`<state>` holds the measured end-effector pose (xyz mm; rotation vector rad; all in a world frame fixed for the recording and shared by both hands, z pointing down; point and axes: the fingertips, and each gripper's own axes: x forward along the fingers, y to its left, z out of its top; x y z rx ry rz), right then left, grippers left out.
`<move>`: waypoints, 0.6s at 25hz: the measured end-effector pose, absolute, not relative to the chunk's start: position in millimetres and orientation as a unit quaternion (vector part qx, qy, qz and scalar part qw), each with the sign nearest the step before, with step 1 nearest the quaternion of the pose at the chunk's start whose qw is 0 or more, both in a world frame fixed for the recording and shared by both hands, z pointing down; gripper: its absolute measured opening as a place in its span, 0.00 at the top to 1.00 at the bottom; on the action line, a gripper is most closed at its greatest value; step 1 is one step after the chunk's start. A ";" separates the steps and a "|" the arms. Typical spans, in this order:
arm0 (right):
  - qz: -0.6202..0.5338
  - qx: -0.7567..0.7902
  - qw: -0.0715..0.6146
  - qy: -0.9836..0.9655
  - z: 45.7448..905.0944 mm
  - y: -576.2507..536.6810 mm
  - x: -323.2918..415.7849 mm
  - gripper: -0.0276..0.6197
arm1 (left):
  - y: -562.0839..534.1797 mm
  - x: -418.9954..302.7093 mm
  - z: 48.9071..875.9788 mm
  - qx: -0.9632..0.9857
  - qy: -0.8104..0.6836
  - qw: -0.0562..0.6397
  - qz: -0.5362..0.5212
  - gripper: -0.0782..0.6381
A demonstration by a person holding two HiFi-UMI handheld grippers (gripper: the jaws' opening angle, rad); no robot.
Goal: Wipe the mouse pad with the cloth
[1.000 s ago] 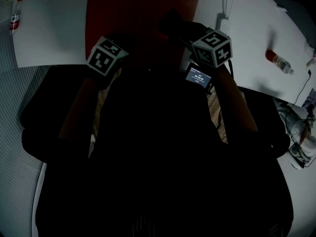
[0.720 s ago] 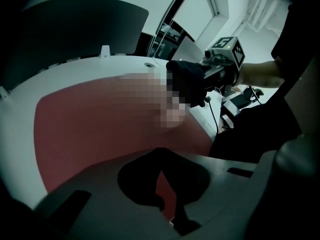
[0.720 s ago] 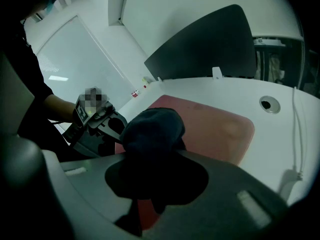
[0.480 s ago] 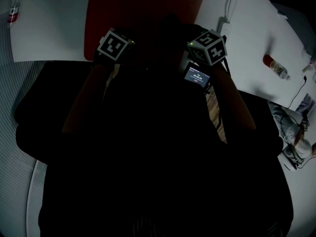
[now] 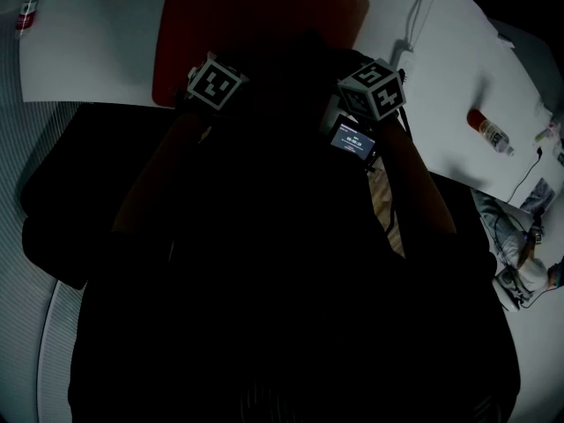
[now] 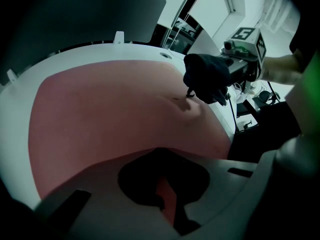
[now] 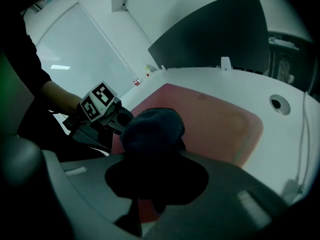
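Note:
The red mouse pad (image 5: 264, 16) lies on the white table (image 5: 88, 42); it fills the left gripper view (image 6: 100, 109). A dark bunched cloth (image 7: 150, 129) sits in my right gripper (image 7: 150, 184), which is shut on it just above the pad's (image 7: 215, 119) near right part. From the left gripper view the cloth (image 6: 205, 76) hangs over the pad's right edge. My left gripper (image 6: 165, 199) hovers low over the pad's near left part, jaws together with nothing in them. Both marker cubes (image 5: 214, 84) (image 5: 374, 86) show in the dark head view.
A white cable (image 5: 414, 16) and a round grommet hole (image 7: 279, 103) lie right of the pad. A red-capped bottle (image 5: 489, 130) rests at the table's right, another bottle (image 5: 26, 11) at the far left. A dark partition screen (image 7: 215, 34) stands behind the table.
Both grippers have moved forward from the table's near edge onto the pad. The left one has also shifted right, toward the cloth. The right stays shut on the cloth.

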<state>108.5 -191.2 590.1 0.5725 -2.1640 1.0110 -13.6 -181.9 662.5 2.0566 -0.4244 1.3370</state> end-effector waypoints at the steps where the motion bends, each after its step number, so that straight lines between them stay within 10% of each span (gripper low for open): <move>1: 0.385 0.221 0.345 -0.827 590.1 -194.1 113.2 0.84 | -183.1 -13.1 662.3 0.785 -0.162 0.317 0.508 0.88; 15: 0.238 0.242 0.464 -0.818 628.5 -284.8 151.0 0.84 | -183.6 -12.6 660.8 0.783 -0.152 0.328 0.505 0.88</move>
